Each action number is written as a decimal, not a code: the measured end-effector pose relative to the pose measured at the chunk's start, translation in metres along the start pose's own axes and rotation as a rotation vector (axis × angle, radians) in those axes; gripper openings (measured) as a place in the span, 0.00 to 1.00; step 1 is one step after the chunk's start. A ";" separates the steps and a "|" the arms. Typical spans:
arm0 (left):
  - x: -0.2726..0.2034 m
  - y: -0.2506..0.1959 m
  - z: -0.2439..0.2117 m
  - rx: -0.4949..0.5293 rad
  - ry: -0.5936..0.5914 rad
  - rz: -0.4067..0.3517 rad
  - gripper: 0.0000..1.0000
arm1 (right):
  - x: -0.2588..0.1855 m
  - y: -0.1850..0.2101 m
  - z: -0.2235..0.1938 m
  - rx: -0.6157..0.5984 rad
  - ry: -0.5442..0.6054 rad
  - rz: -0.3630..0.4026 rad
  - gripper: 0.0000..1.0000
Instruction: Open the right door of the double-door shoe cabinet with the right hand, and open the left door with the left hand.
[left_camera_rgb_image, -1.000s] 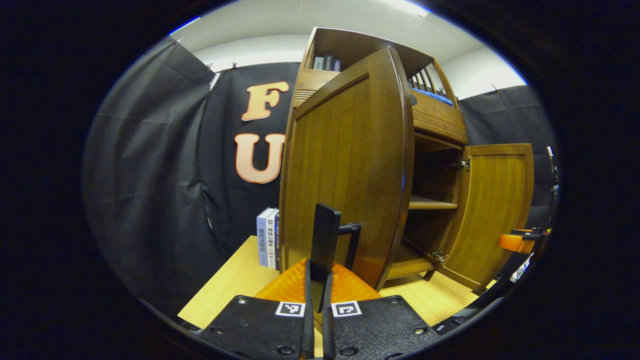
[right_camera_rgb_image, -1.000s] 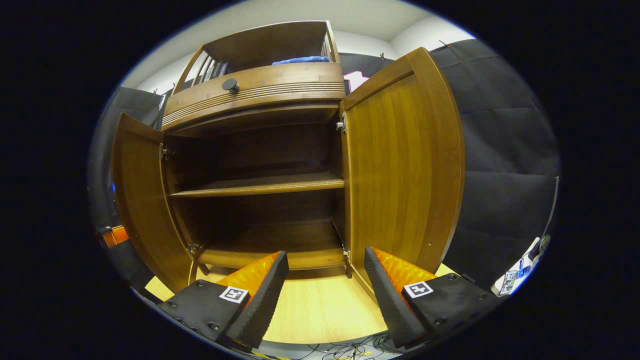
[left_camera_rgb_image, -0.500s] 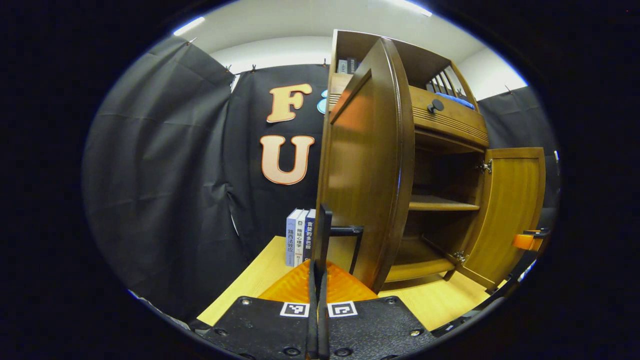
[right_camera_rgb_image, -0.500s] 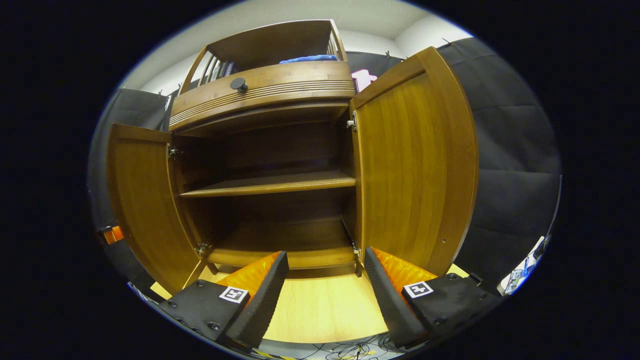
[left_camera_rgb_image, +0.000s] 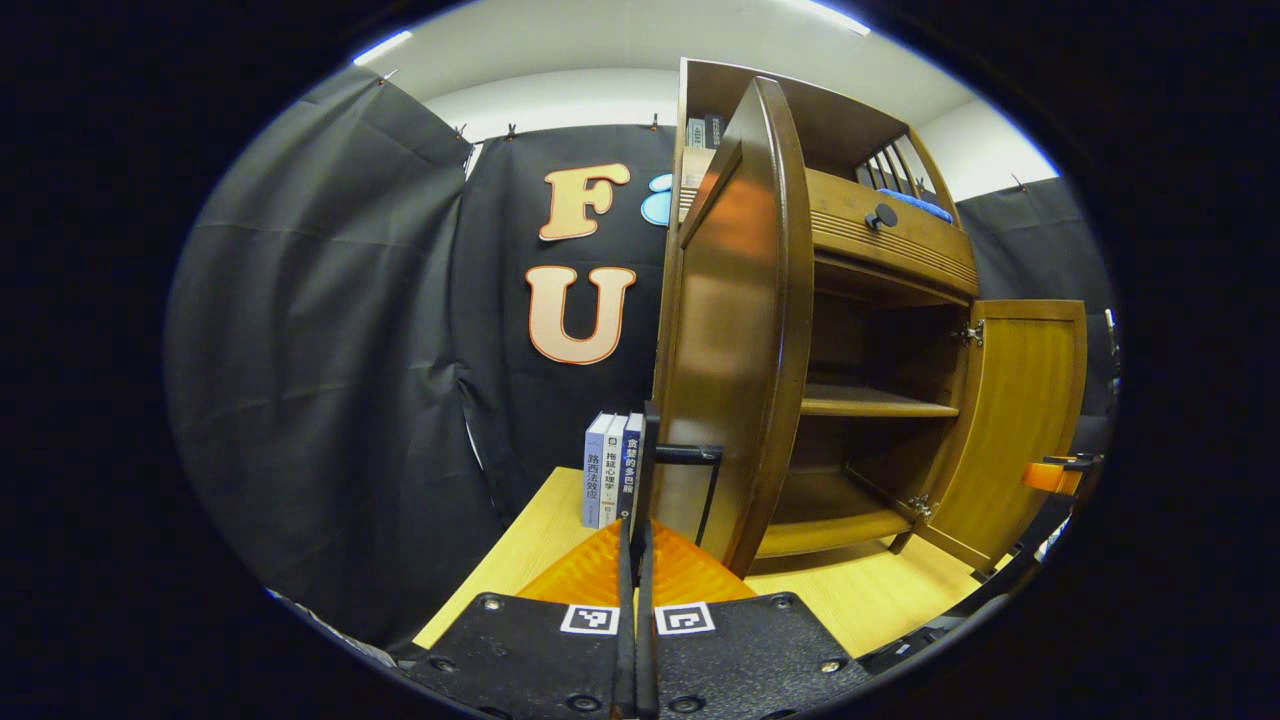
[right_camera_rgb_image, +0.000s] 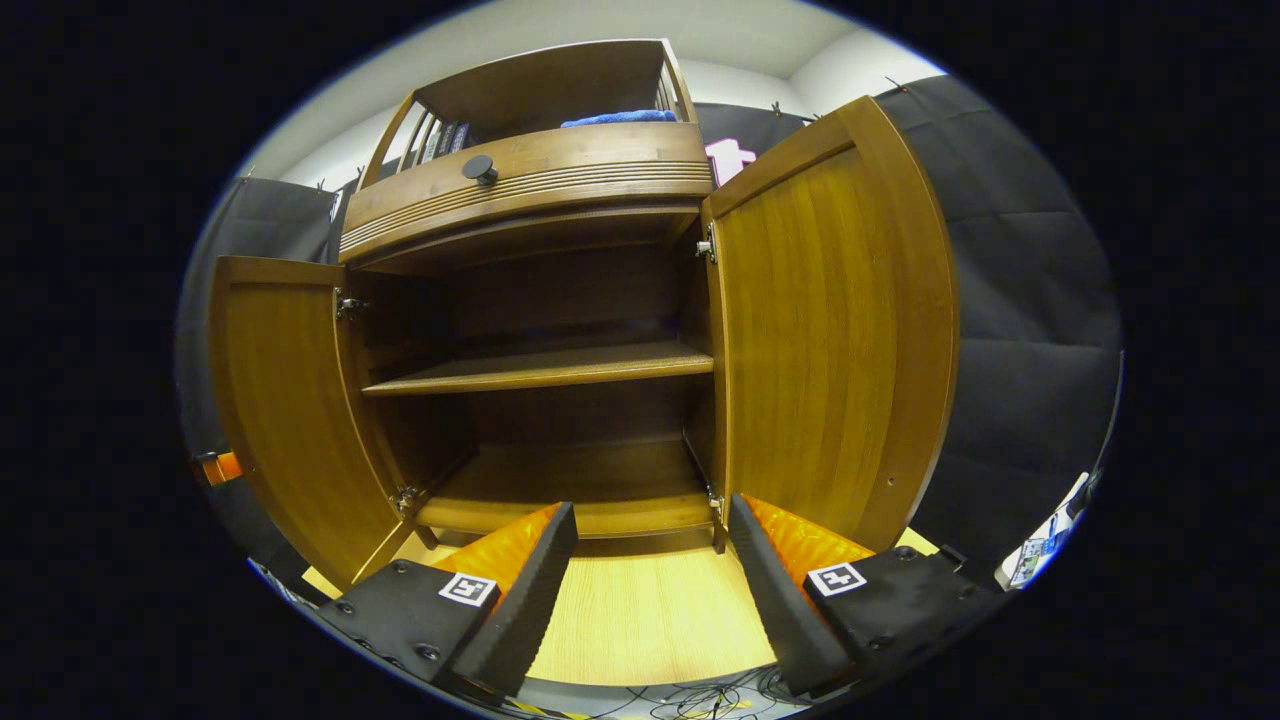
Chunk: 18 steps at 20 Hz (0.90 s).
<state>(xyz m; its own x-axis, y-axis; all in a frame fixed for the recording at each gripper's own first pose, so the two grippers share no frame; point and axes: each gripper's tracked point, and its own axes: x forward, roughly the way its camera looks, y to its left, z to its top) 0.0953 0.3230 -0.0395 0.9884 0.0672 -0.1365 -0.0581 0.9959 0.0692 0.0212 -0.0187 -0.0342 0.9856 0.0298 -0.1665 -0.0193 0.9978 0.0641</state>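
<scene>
The wooden shoe cabinet (right_camera_rgb_image: 530, 190) stands on a light table with both doors swung out. In the left gripper view, the left door (left_camera_rgb_image: 740, 330) is nearly edge-on, and my left gripper (left_camera_rgb_image: 636, 545) is shut on its black bar handle (left_camera_rgb_image: 690, 455). The right door (left_camera_rgb_image: 1010, 420) stands wide open farther right. In the right gripper view, my right gripper (right_camera_rgb_image: 650, 580) is open in front of the cabinet's bottom, touching nothing, with the right door (right_camera_rgb_image: 830, 330) just to its right and the left door (right_camera_rgb_image: 290, 400) at the left. The inner shelf (right_camera_rgb_image: 530, 370) is bare.
Three books (left_camera_rgb_image: 612, 468) stand on the table (left_camera_rgb_image: 520, 560) left of the cabinet, behind the left door. A drawer with a black knob (right_camera_rgb_image: 480, 168) sits above the doors, and a blue cloth (right_camera_rgb_image: 620, 118) lies on top. Cables (right_camera_rgb_image: 690, 705) lie below the table's front edge.
The left door has swung further outward with my left gripper on its handle, from broad-faced to nearly edge-on. The right gripper has hardly moved and stays open.
</scene>
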 end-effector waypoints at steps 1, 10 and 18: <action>-0.002 0.001 0.001 -0.003 0.002 0.001 0.00 | 0.000 0.000 0.000 -0.001 0.000 0.001 0.94; -0.026 0.002 -0.002 -0.016 0.041 0.041 0.02 | 0.000 -0.001 0.001 -0.019 0.000 -0.009 0.91; -0.054 -0.030 0.008 -0.031 0.046 0.018 0.02 | -0.002 -0.002 0.003 -0.034 0.005 -0.029 0.89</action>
<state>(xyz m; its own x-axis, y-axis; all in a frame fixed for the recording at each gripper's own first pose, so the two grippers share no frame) 0.0445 0.2886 -0.0261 0.9798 0.0866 -0.1805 -0.0803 0.9959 0.0418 0.0201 -0.0208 -0.0310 0.9849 0.0011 -0.1731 0.0034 0.9997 0.0255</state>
